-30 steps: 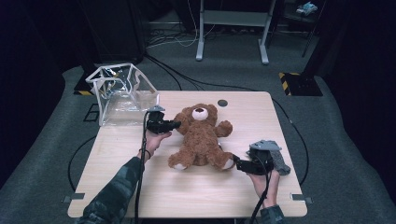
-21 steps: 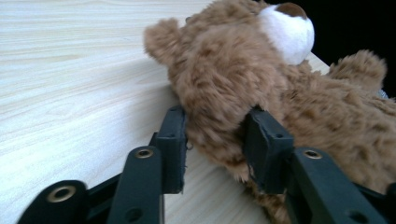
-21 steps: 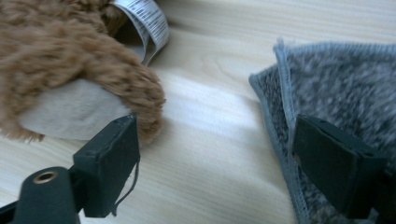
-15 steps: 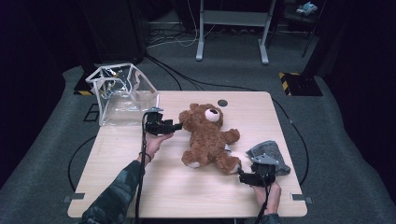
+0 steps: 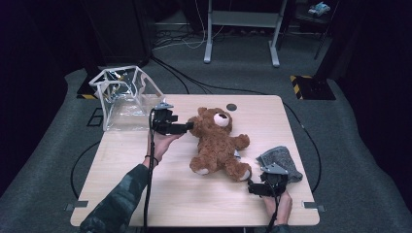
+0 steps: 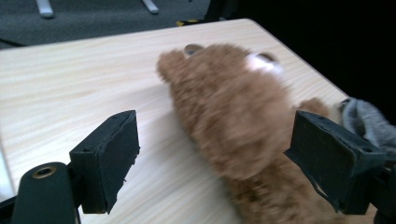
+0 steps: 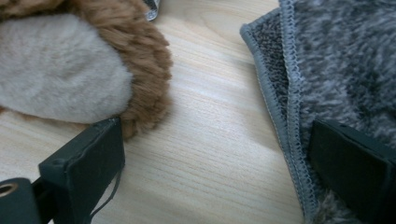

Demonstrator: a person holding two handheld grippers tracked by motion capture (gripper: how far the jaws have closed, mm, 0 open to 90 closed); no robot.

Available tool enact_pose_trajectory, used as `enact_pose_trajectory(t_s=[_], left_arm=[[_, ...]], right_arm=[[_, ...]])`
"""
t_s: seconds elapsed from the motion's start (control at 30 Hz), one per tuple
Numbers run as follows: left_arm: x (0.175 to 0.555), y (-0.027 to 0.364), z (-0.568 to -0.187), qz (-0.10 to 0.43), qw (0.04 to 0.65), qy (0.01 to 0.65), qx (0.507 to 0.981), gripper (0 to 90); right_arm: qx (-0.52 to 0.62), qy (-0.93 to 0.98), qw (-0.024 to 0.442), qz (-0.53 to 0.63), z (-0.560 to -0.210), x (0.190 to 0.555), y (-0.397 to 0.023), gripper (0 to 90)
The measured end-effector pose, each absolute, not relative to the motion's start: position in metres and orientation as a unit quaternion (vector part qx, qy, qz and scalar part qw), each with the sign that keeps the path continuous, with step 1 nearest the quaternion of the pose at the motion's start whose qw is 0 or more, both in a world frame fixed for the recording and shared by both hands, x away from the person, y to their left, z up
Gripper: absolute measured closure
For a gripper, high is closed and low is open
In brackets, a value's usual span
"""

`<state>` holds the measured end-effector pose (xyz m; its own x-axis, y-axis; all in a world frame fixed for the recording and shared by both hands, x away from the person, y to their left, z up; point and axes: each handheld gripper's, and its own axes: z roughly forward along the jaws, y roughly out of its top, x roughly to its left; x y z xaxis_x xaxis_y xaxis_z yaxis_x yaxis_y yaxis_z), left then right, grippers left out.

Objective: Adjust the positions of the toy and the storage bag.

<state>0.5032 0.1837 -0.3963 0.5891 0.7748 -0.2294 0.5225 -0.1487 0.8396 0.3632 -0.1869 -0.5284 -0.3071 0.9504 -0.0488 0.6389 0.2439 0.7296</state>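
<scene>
A brown teddy bear (image 5: 218, 143) lies on its back in the middle of the wooden table (image 5: 145, 194), head toward the far side. My left gripper (image 5: 187, 127) hovers by the bear's head; its jaws have just been opening and now stand open. In the left gripper view the blurred bear (image 6: 233, 121) stretches out between and beyond the pads (image 6: 109, 163), untouched. My right gripper (image 5: 252, 187) is low at the front right, jaws also just opening and open. Bare wood lies between its jaws, with the bear's pale foot sole (image 7: 56, 79) at one side and a grey fleecy cloth (image 7: 345, 60) at the other.
A clear plastic box with a white frame (image 5: 124, 97) stands at the table's back left corner. A small dark disc (image 5: 231, 107) sits near the far edge. The grey cloth (image 5: 279, 162) lies near the right edge. Cables and a metal stand (image 5: 243, 29) are on the floor behind.
The bear went from sitting up to lying on its back. The left gripper let go and rose beside its head. The right gripper dropped toward the table front, off the foot.
</scene>
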Motion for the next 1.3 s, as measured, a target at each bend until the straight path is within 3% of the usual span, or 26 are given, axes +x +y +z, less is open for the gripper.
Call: enact_pose_trajectory(t_s=[0.27,0.43,0.93,1.3], left_arm=[[0.499,0.151,-0.363,0.164,0.468,0.413,0.764,10.0],[0.505,0.131,-0.358,0.158,0.457,0.422,0.767,6.4],[0.524,0.075,-0.366,0.113,0.412,0.464,0.776,2.9],[0.534,0.038,-0.385,0.114,0.385,0.492,0.773,6.9]], right_arm=[[0.532,0.745,0.258,0.309,-0.529,0.362,-0.186,3.1],[0.533,0.744,0.26,0.308,-0.529,0.362,-0.186,3.0],[0.538,0.741,0.255,0.31,-0.529,0.362,-0.186,3.1],[0.536,0.742,0.256,0.311,-0.529,0.363,-0.187,3.6]])
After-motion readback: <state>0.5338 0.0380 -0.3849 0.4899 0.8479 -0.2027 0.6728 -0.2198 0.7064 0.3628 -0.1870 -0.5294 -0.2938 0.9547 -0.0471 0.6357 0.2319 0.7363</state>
